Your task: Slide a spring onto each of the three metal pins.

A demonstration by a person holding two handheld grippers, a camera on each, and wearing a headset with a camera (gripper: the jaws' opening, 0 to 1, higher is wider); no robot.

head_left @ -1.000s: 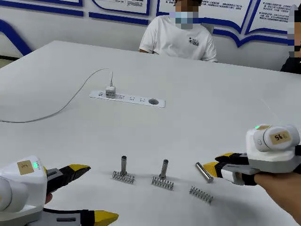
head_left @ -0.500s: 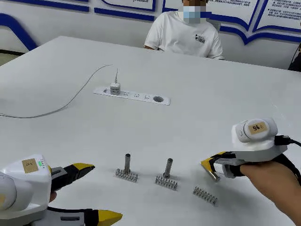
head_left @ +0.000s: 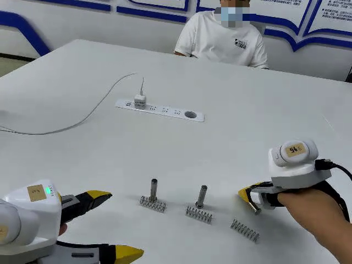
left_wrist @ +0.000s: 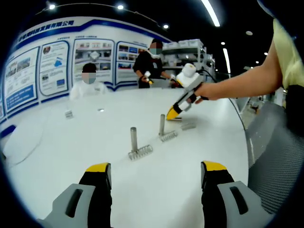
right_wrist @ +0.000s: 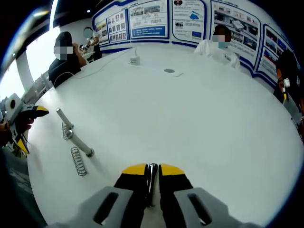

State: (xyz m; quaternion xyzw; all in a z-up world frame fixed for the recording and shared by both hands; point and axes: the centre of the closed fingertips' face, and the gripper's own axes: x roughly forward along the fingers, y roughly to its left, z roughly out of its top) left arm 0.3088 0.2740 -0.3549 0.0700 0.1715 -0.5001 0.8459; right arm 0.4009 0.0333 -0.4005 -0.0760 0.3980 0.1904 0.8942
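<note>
Step in hand: setting the 3rd pin (head_left: 254, 208); no spring on any pin yet. R gripper (right_wrist: 151, 170) is clenched on it, far right; its spring (head_left: 245, 230) lies loose just near. The other two pins (head_left: 154, 187) stand upright mid-scene w/ springs (head_left: 152, 204) at their bases. Next, prob.: stand the pin up, then thread. L gripper (left_wrist: 156, 167) is wide open, empty, near left.

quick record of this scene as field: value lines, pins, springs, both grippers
standing pins: two upright, left pin and middle pin
third pin: clamped in the right gripper, just above the table
springs: left spring, middle spring, right spring, all lying flat, none on a pin
left gripper: open, holding nothing
also there: power strip with a charger plugged in
</note>
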